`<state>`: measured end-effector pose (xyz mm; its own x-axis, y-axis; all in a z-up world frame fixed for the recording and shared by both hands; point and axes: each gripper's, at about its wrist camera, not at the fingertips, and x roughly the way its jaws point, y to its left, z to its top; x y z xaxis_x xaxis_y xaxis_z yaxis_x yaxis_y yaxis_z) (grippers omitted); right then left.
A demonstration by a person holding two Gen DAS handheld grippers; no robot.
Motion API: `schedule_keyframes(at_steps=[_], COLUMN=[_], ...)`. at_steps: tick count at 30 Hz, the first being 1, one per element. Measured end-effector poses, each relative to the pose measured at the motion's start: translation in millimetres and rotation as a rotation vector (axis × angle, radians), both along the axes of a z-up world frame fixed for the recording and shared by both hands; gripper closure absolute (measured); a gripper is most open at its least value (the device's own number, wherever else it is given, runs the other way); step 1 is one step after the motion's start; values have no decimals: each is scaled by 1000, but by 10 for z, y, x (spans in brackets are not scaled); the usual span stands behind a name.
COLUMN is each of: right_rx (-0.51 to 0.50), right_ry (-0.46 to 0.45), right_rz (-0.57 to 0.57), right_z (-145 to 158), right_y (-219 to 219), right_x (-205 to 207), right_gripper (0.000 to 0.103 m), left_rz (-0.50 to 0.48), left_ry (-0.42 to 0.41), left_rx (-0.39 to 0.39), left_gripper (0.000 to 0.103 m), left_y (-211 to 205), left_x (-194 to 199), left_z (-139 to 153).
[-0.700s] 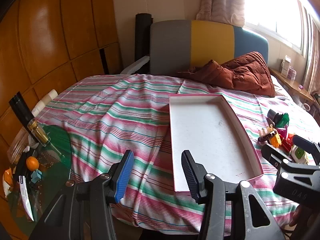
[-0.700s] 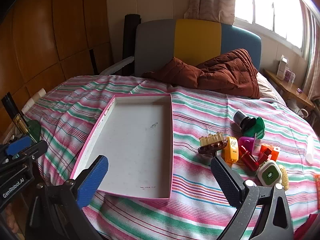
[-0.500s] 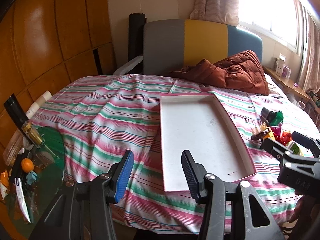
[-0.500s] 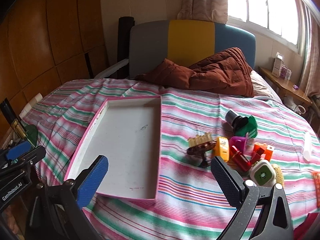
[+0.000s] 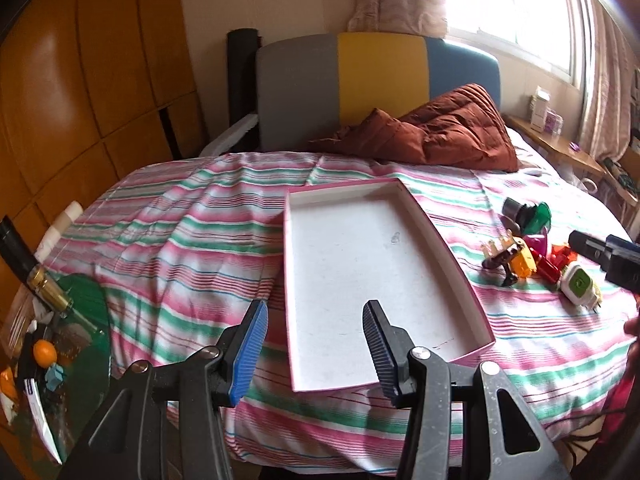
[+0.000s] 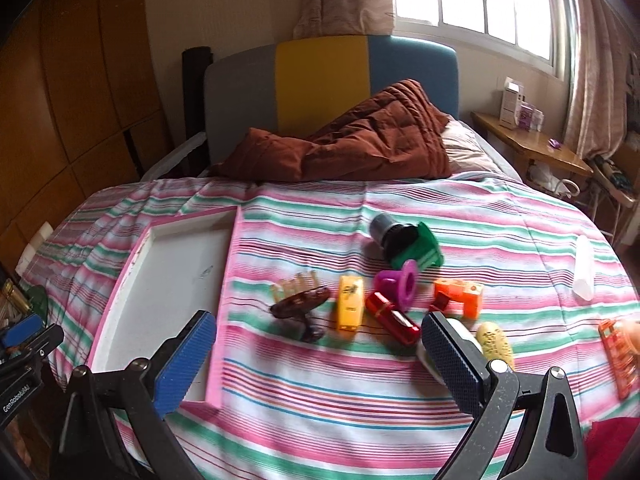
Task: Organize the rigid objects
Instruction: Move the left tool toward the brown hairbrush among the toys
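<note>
Right claw (image 6: 316,344): jaws wide apart, nothing between them; hangs above the striped bed (image 6: 360,400), nearest the toys.
Left claw (image 5: 314,344): jaws apart, empty; over the near end of the tray (image 5: 460,276).
Tray: pink-rimmed, white inside, nothing in it; the landmark for all below.
Brown hair clip (image 6: 300,306): just right of the tray, closest of the pile. Likely light, stiff, springy; take it across the body, not the teeth.
Yellow block (image 6: 350,306): right of the clip. Flat sides, probably the easiest hold (good first pick).
Red piece (image 6: 392,318): further right, beside the yellow block. Glossy, may slip; grip across its width.
Purple piece (image 6: 400,282): beyond the red one. Rounded, could roll.
Green-and-black item (image 6: 408,242): farthest from the tray's near end. Bulkier; hold the black neck.
Bedding: soft, so pressing down will sink things.
</note>
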<state>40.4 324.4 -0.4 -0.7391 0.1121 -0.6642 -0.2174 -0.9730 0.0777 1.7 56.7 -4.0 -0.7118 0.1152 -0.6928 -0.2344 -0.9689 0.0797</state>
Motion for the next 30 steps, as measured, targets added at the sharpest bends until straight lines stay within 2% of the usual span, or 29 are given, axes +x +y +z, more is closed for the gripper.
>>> schedule_keyframes(at_steps=[6, 11, 15, 18, 24, 26, 30], right_rx=[9, 11, 10, -20, -96, -97, -141], right_ry=[-2, -4, -17, -10, 0, 10, 26], right_rz=[-71, -128, -163, -183, -204, -202, -203], right_z=[2, -40, -117, -180, -225, -193, -157], right_y=[487, 947, 1244, 1423, 1570, 1561, 1616], right_x=[68, 146, 183, 228, 269, 277, 294], right_gripper=[0, 0, 0, 0, 0, 0, 0], left_rz=[-95, -184, -282, -340, -438, -464, -501], left_ry=[-37, -90, -107, -129, -230, -262, -321], left_rx=[0, 86, 110, 90, 83, 60, 1], left_gripper=[53, 53, 53, 53, 53, 41, 40], left_y=[209, 434, 817, 1138, 1728, 1920, 2154], left_x=[-71, -165, -220, -294, -533, -607, -738], left_z=[-23, 35, 98, 61, -127, -224, -447])
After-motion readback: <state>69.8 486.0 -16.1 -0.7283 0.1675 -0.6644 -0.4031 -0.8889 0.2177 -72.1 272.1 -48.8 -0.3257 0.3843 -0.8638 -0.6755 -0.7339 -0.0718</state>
